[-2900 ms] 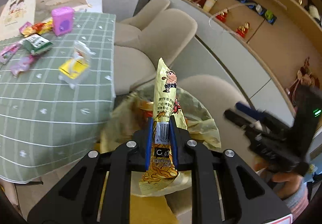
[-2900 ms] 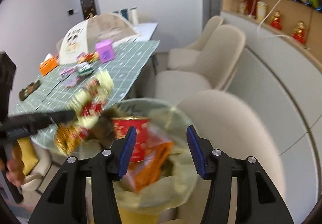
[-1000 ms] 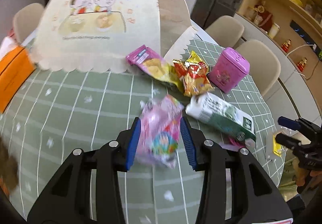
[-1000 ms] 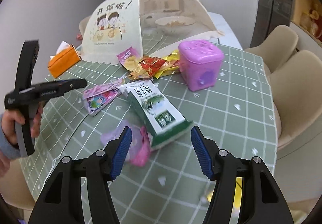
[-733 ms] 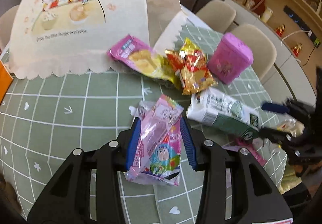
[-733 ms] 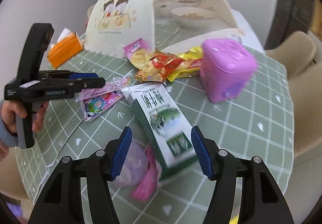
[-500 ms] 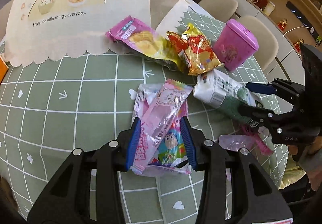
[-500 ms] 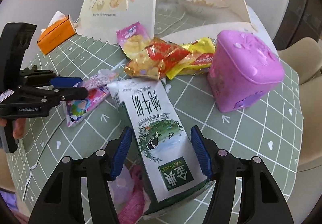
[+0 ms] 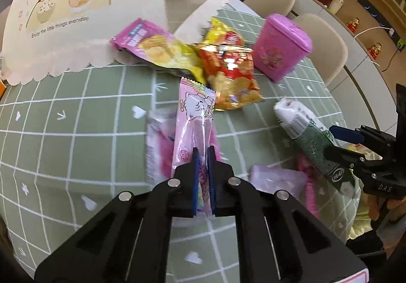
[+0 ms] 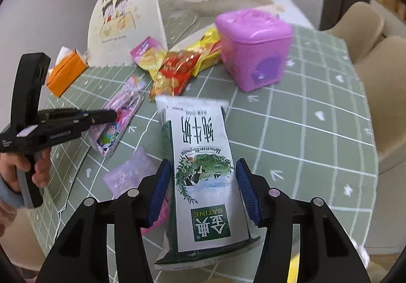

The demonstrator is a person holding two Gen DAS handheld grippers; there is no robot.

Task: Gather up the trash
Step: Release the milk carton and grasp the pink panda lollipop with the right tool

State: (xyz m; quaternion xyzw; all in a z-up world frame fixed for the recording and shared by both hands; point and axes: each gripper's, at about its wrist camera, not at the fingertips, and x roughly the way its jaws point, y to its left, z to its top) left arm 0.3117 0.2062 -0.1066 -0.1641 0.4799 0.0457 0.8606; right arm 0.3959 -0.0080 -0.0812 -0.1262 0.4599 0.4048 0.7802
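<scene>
Left claw (image 9: 202, 156): my jaws are closing and pinch the near end of the pink candy wrapper (image 9: 195, 115), which runs off toward twelve o'clock.
Right claw (image 10: 201, 181): jaws closing around the milk carton (image 10: 203, 168), pads not yet touching.
Carton: flat on the green checked tablecloth (image 10: 304, 130).
Purple box (image 10: 255, 48): at one o'clock.
Snack bags (image 10: 177, 69): at eleven.

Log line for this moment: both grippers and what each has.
left gripper: closing on pink plastic snack wrapper | right gripper: closing, pads not yet pressing green-and-white milk carton between them | surface: green grid tablecloth
</scene>
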